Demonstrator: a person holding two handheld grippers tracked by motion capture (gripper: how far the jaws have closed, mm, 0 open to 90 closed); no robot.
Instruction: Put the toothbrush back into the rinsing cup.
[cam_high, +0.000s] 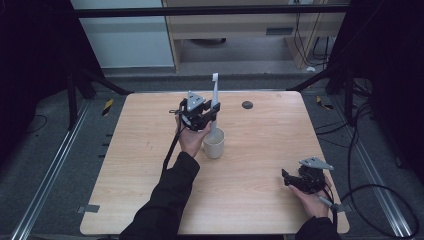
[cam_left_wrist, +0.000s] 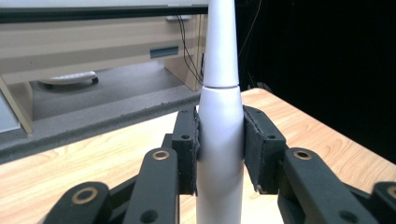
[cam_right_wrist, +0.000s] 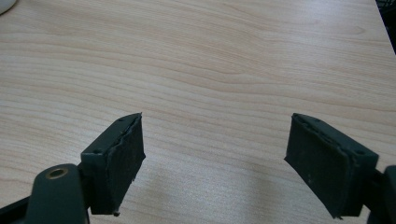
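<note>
Left gripper (cam_left_wrist: 219, 149) clamped on an upright white electric toothbrush (cam_left_wrist: 220, 135), pads (cam_left_wrist: 187, 149) pressing its handle on both sides, lower end in a cream cup (cam_high: 214, 144) mid-table (cam_high: 260, 150). Right gripper (cam_right_wrist: 215, 163) wide open, holding nothing, low over bare wood near the table's right front corner, well apart.

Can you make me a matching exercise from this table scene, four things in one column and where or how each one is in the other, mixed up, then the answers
Things:
1. electric toothbrush
2. cup
3. right gripper
4. small dark disc

Places or states:
A. lying flat on the table toward the far edge
B. open over bare wood near the right front corner
C. upright, clamped between the jaws of the left gripper
D. standing on the table just beside the left hand

Pairs: 1-C, 2-D, 3-B, 4-A
</note>
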